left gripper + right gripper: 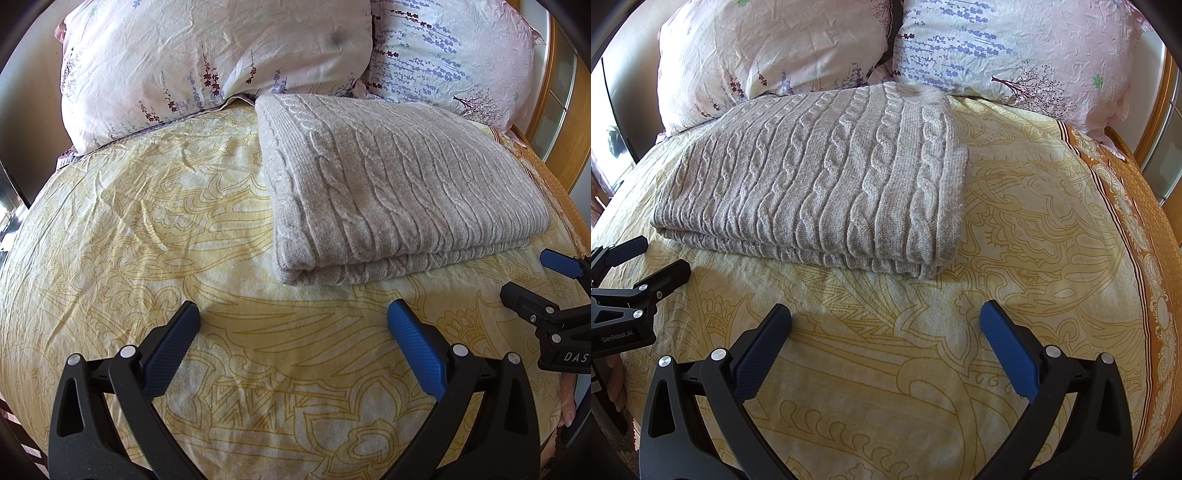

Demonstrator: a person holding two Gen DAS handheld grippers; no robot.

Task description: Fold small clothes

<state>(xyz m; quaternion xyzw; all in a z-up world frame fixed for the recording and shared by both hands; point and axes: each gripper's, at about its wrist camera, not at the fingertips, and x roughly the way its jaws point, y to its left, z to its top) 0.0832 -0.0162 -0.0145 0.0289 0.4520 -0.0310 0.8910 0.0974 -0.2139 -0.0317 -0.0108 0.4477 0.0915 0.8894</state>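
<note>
Both grippers, left (293,321) and right (885,321), hover released, empty, near the folded sweater (391,181) on the bedspread (147,229).

Grey cable-knit sweater (399,192); yellow paisley sheet (147,229).

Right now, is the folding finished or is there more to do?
Done: the sweater lies in a neat folded stack on the bedspread, near the pillows. In hand: nothing; the left tongs and right tongs are open, short of it. Left: no other clothes show.
</note>
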